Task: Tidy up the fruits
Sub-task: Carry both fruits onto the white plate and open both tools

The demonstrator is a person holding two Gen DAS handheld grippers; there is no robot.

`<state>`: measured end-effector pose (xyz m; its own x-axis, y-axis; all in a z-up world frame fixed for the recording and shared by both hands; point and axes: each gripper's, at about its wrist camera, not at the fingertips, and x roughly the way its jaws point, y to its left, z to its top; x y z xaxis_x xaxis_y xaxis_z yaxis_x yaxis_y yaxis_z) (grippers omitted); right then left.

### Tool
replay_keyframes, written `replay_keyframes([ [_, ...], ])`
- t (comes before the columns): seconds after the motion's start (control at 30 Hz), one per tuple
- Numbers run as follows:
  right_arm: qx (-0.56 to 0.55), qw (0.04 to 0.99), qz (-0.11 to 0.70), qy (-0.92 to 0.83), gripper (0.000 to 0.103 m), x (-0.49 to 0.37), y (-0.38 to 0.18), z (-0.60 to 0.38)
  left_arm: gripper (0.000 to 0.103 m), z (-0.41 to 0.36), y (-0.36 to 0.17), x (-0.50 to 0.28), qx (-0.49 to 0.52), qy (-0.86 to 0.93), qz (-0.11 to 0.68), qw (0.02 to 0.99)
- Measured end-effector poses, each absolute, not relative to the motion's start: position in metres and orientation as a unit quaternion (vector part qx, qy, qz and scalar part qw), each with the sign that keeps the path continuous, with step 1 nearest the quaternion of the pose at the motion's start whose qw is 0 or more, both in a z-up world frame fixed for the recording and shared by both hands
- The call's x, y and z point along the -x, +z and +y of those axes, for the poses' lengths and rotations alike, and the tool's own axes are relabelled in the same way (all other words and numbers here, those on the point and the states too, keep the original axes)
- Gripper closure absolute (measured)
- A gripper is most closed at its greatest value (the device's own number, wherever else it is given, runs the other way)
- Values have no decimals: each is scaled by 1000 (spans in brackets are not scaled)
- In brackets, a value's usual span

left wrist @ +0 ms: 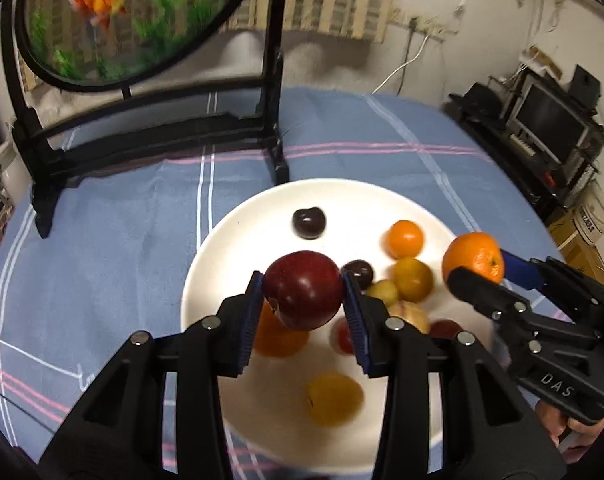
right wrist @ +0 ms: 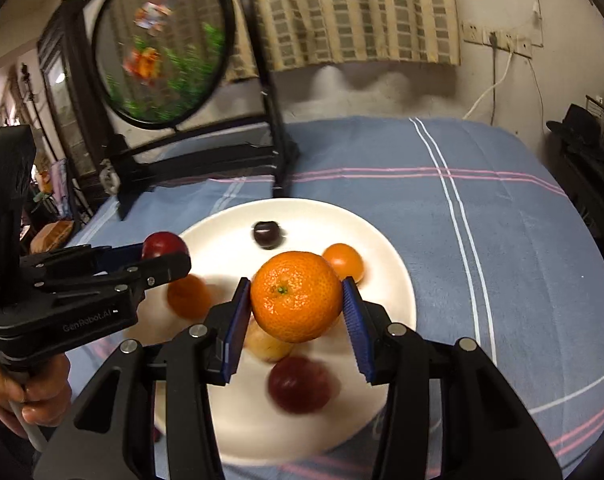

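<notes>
My left gripper (left wrist: 303, 296) is shut on a dark red plum (left wrist: 302, 294) and holds it above the white plate (left wrist: 238, 220). My right gripper (right wrist: 296, 308) is shut on a large orange mandarin (right wrist: 296, 296) above the same plate (right wrist: 222, 224). In the left wrist view the right gripper (left wrist: 485, 268) with its mandarin (left wrist: 473, 256) sits over the plate's right rim. In the right wrist view the left gripper (right wrist: 166, 254) with the plum (right wrist: 164, 244) sits over the plate's left rim. Several fruits lie on the plate: a dark cherry (left wrist: 308, 222), small oranges (left wrist: 404, 239), a red plum (right wrist: 300, 384).
The plate rests on a blue checked cloth (left wrist: 102, 260) over a round table. A black stand (left wrist: 154, 128) with a round painted fish panel (left wrist: 114, 12) stands at the table's back left. A wall with cables and shelves with electronics (left wrist: 549, 120) lie beyond the right edge.
</notes>
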<state>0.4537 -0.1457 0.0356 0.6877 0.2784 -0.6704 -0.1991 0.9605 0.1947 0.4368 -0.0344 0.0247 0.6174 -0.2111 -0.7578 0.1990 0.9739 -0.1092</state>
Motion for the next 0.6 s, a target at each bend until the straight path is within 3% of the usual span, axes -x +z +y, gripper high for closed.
replay_keyframes([
  [0.27,-60,913,380,134,57,-472,25,-147,62,-39,11,-447,-3,-112,430,896],
  [0.3,-61,911,384,135,57,-472,23,-147,59,-40,10,-448,-5,-110,435,894],
  [0.33,-62,909,389,134,51,-472,22,-147,41,-40,11,-447,-8,-104,434,895],
  [0.37,-63,909,390,133,47,-470,23,-146,32,-38,16,-442,-11,-98,422,901],
  [0.4,-64,912,384,128,40,-466,26,-147,28,-36,21,-439,-13,-93,412,906],
  [0.47,-62,921,364,123,40,-452,38,-148,27,-29,40,-420,-17,-100,388,916],
  [0.6,-34,932,324,162,40,-397,66,-139,11,-3,74,-366,-2,-97,345,934],
])
